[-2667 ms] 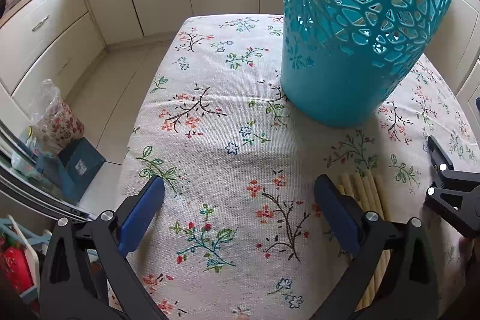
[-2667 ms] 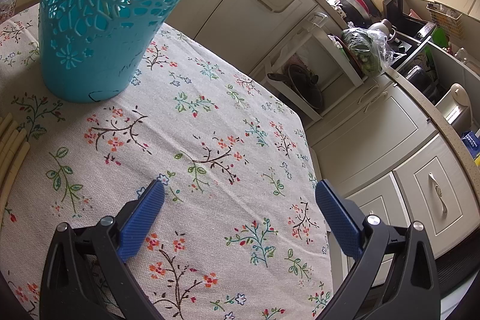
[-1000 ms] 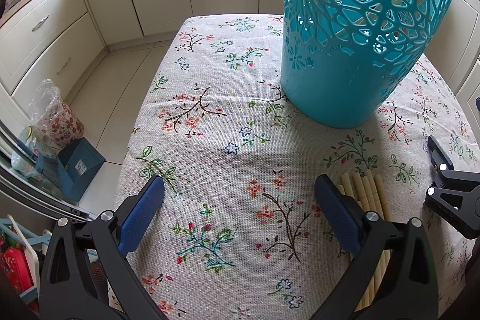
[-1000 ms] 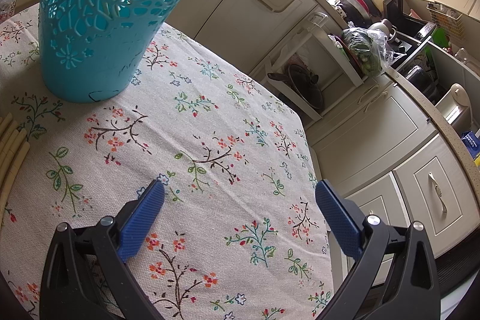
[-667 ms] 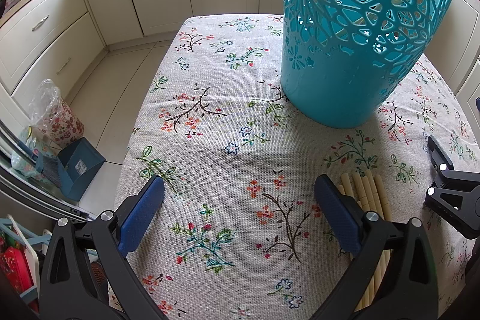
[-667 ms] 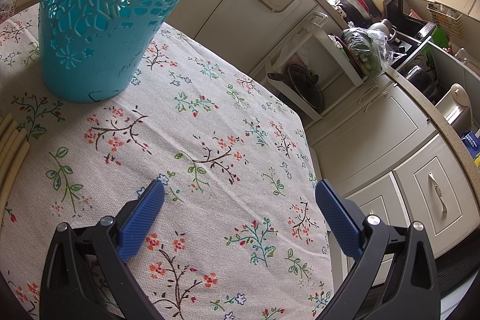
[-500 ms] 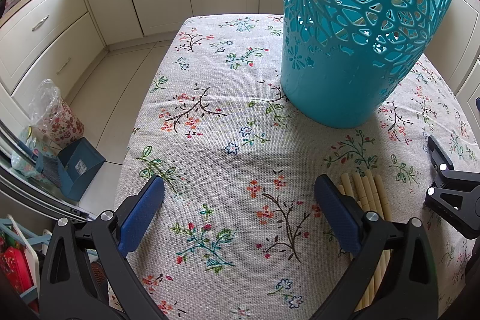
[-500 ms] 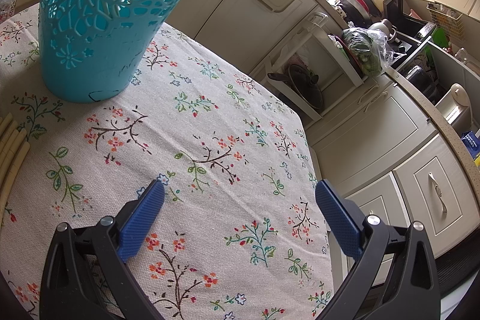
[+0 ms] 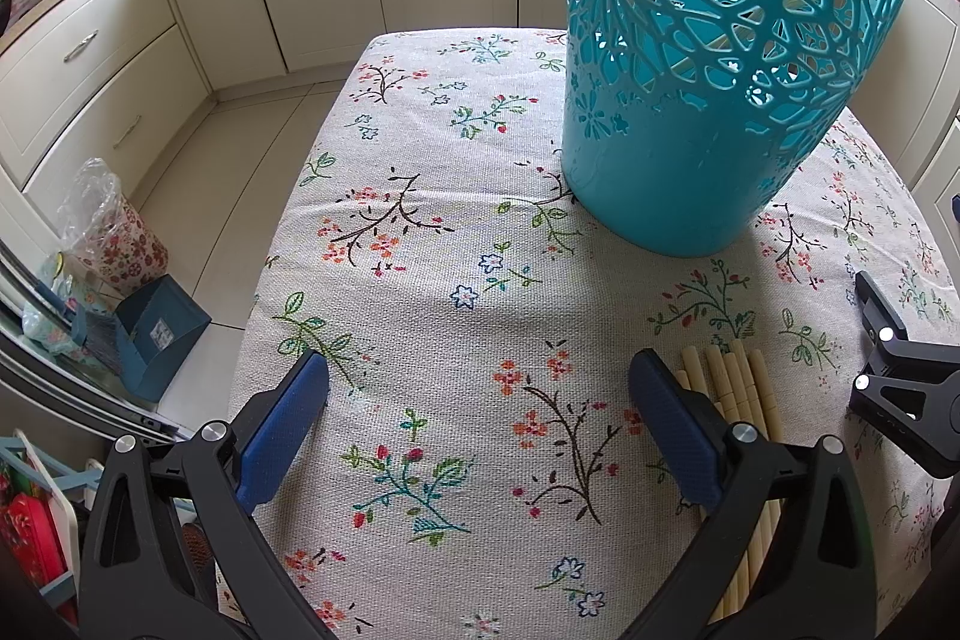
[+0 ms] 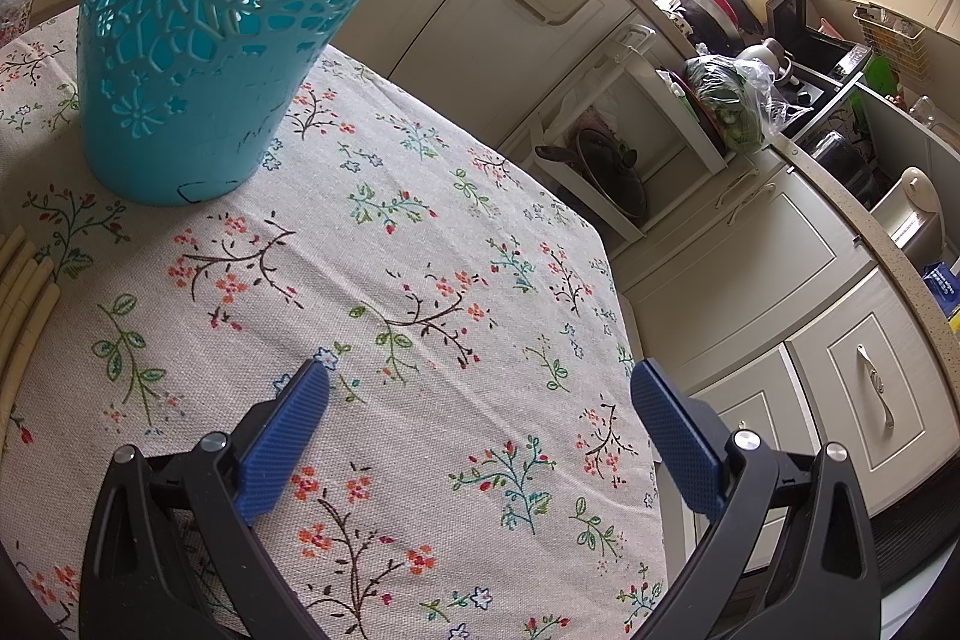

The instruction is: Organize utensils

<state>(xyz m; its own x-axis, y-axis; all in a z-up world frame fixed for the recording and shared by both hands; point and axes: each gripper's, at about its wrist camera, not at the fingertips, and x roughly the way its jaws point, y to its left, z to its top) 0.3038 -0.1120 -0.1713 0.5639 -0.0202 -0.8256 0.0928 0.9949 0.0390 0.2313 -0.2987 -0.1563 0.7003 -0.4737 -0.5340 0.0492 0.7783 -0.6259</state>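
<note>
On the floral tablecloth [image 9: 420, 244], nothing has moved: 2 grippers idle.
Left gripper [image 9: 474, 421] and right gripper [image 10: 474, 421] jaws apart, empty; pale bamboo chopsticks [image 9: 735, 382] lie before the teal perforated plastic holder [image 9: 708, 58], ungrasped.

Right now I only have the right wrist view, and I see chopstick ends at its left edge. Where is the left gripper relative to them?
Observer: The left gripper is open over bare tablecloth. The chopsticks lie just right of its right finger, which partly hides them.
Operator: How do they lie?
Observer: Flat, bundled side by side, with their ends pointing toward the teal basket.
Operator: Anything beyond the table's left side?
Observer: A blue dustpan on the floor.
</note>
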